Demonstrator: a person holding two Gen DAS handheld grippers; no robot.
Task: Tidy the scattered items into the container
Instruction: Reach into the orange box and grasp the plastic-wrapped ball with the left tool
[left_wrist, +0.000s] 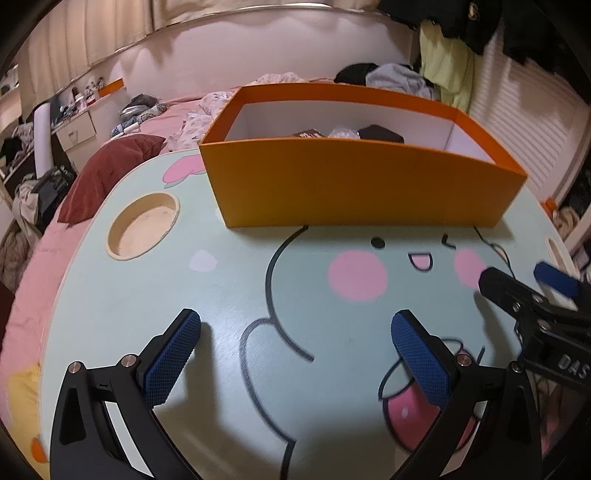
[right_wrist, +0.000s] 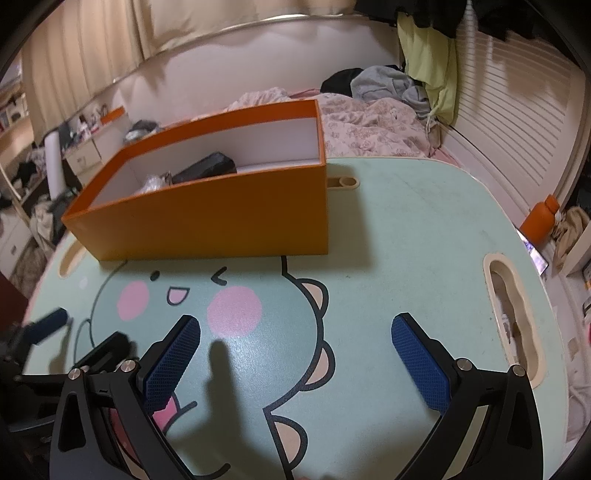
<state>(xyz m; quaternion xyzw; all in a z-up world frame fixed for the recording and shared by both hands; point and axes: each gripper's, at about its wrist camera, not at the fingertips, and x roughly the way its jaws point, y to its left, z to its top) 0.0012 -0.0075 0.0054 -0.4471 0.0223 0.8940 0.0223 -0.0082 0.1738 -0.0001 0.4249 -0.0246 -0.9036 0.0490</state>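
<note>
Both tongs empty, box already loaded

The left tongs (left_wrist: 295, 350) and right tongs (right_wrist: 295, 354) hover over the counter (right_wrist: 406, 229) with jaws wide apart, gripping nothing. No loose item shows on its surface. The one orange container (left_wrist: 354, 184) stands at the far edge, holding what look like three things: a black object (right_wrist: 207, 168), a crinkly clear wrapper (right_wrist: 151, 182), and a dark packet (left_wrist: 308, 133). Best now to scan the counter's edges before reaching.

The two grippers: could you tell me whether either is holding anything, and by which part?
Nothing is held. The left gripper and right gripper are both open and empty above the table.
</note>
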